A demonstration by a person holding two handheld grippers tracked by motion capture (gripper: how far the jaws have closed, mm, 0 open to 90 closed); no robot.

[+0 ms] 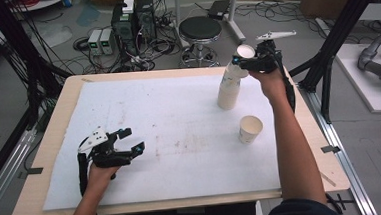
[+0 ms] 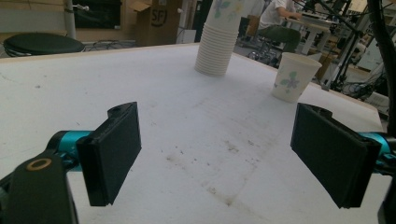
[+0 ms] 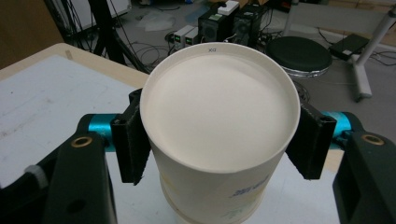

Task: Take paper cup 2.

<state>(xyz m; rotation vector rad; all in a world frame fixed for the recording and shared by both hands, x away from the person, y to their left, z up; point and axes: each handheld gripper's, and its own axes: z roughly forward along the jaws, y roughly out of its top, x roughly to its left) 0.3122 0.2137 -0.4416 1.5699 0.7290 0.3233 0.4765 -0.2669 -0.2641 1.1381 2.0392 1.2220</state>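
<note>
While the right gripper (image 1: pixel 243 60) is clamped on the top cup (image 3: pixel 219 135) of the cup stack (image 1: pixel 229 87), the scene reads as follows:

Right gripper: raised over the far right part of the table, held by the person's right hand (image 1: pixel 271 80); in its own view the two black jaws press against opposite sides of the top cup just under its rim.

Top cup: white paper, mouth upward, empty inside — it sits in the stack, with the rim of the next cup showing right beneath it in the right gripper view.

Cup stack: stands on the white mat (image 1: pixel 170 134) at the far right, leaning a little; in the left gripper view its ribbed rims (image 2: pixel 215 53) show one above another.

Single cup (image 1: pixel 250 129): upright on the mat, near of the stack and slightly to its right, apart from it; a flower print shows on its side (image 2: pixel 293 77).

Left gripper (image 1: pixel 130 141): at the near left, low over the mat, held by the left hand (image 1: pixel 102 173); jaws spread wide with nothing between them — bare, stained mat shows in the gap.

Table (image 1: pixel 45 141): light wood edge around the mat.

Beyond the table: a black stool (image 1: pixel 200 29) and computer boxes (image 1: pixel 133 21) with cables on the floor.
</note>
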